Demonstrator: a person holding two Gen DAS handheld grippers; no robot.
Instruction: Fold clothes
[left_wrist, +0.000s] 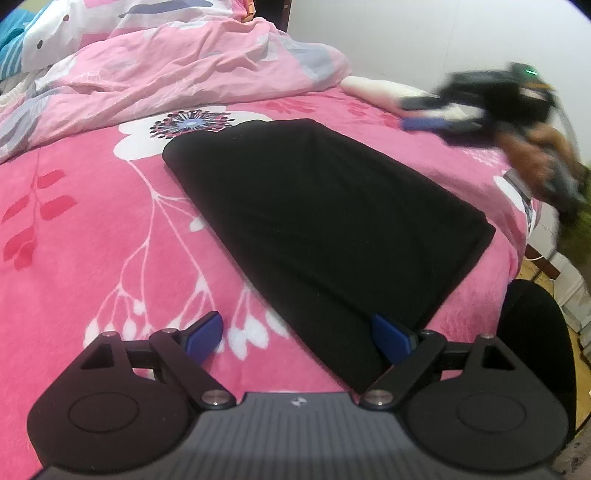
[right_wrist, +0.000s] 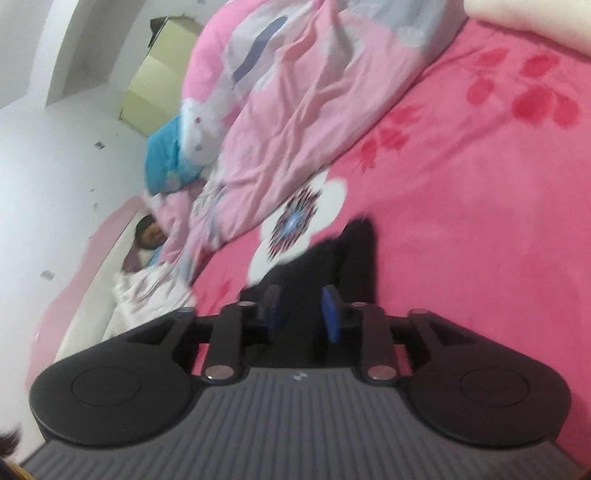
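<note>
Lying flat on the pink floral blanket (left_wrist: 92, 229): one folded black cloth garment (left_wrist: 314, 221)
Left gripper (left_wrist: 297, 338) spread wide, one pad touching cloth; right gripper (right_wrist: 301, 314) apart, empty.

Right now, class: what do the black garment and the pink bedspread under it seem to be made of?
Black garment: probably a soft matte knit, lying smooth and flat without shine. Pink bedspread: likely plush fleece, with a fuzzy surface and a printed white flower pattern.

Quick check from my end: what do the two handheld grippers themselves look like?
Both match: the left gripper and right gripper have a ribbed grey body with a small pale logo, round black side housings, black linkage arms with silver pins, and blue pads inside the jaws. In the left wrist view, the blurred right gripper shows a green light.
</note>
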